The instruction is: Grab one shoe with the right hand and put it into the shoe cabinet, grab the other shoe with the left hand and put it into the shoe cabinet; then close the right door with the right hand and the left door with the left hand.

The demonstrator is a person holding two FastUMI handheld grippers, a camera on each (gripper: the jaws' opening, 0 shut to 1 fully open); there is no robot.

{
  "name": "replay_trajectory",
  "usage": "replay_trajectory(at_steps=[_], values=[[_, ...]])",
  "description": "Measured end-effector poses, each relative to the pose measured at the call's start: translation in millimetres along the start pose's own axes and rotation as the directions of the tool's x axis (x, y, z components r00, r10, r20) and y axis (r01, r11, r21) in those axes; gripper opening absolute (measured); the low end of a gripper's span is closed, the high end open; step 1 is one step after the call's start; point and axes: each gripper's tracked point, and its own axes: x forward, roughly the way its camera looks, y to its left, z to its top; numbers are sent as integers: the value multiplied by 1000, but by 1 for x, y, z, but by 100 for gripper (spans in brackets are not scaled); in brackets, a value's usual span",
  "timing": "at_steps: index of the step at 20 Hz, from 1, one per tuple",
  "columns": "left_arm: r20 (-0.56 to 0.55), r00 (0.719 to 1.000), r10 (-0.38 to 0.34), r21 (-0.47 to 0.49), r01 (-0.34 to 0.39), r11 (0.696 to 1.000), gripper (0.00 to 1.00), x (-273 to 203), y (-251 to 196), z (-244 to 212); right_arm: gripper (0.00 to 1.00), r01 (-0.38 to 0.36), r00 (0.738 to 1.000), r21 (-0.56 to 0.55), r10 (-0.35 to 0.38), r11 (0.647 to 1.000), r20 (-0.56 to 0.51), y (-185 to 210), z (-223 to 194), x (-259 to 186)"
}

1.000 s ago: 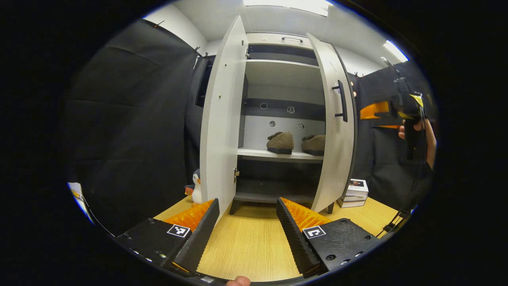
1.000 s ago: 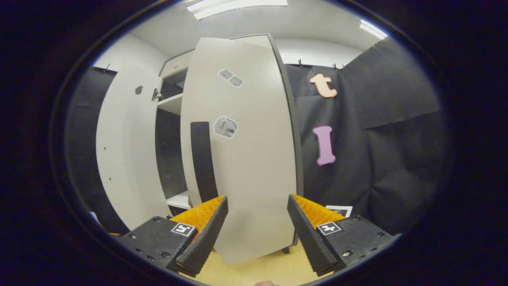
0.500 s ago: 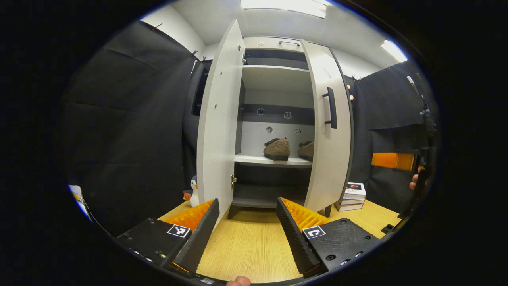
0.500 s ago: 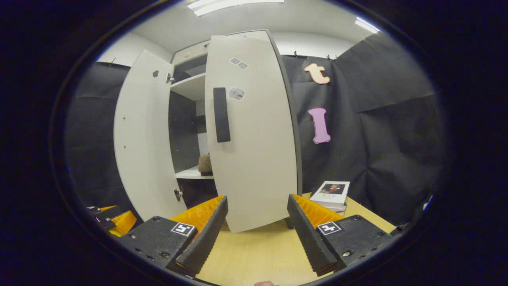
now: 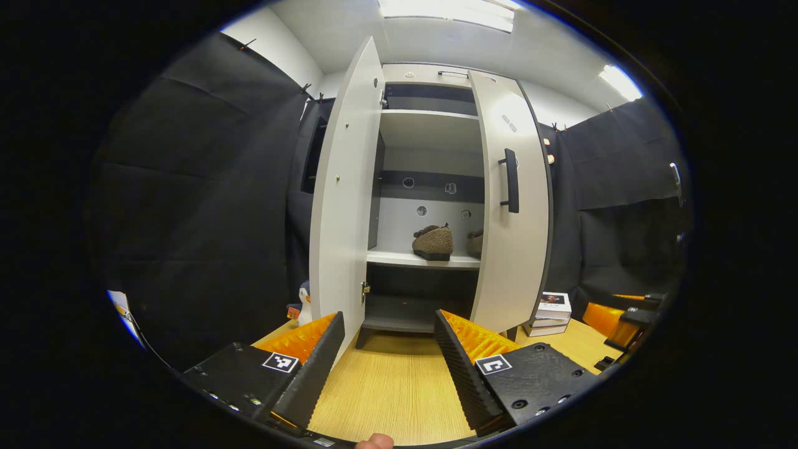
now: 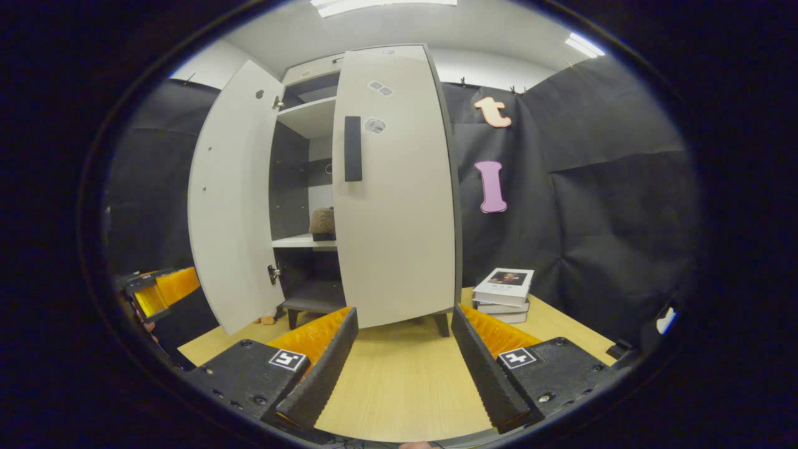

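Observation:
Two fuzzy brown shoes sit on the cabinet's middle shelf [image 5: 424, 258]: one shoe [image 5: 433, 241] in full sight, the other shoe [image 5: 475, 243] half hidden behind the right door [image 5: 511, 249]. That right door [image 6: 396, 212] is nearly closed, its dark handle [image 5: 509, 181] facing out. The left door [image 5: 346, 206] stands wide open. My left gripper [image 5: 389, 368] is open and empty, low over the wooden table, in front of the cabinet. My right gripper [image 6: 404, 365] is open and empty, back from the right door. One shoe [image 6: 322, 222] peeks past the door's edge in the right gripper view.
A stack of books [image 5: 548, 310] [image 6: 504, 293] lies on the wooden table [image 5: 393, 393] right of the cabinet. A small penguin toy [image 5: 303, 300] stands left of the open door. The right gripper [image 5: 623, 312] shows low at the right edge of the left gripper view.
The right door has swung further toward closed, covering more of the second shoe. The right gripper has pulled back from the door and dropped lower. The left gripper has barely moved.

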Motion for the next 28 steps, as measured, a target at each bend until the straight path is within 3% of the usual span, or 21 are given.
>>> replay_trajectory(at_steps=[4,9,13,22,26,28], values=[[24,998,64,-47,-63,997,88,-1,28,19,97,-8,1000,-3,8,1000,-10,5,-10,-9],[69,973,220,-68,-215,974,87,11,110,67,98,-9,1000,2,9,1000,-20,6,-15,-12],[111,953,281,-34,-279,960,88,45,169,110,97,-20,1000,0,20,1000,-18,9,-11,-14],[60,976,207,-57,-204,977,88,135,203,142,97,16,1000,-13,-16,1000,-5,-3,-4,-18],[33,987,156,-73,-153,986,88,144,198,144,97,39,999,-21,-39,999,2,-8,-2,-16],[22,988,151,-35,-150,988,87,142,196,145,94,40,999,-11,-40,999,12,-7,1,-13]])
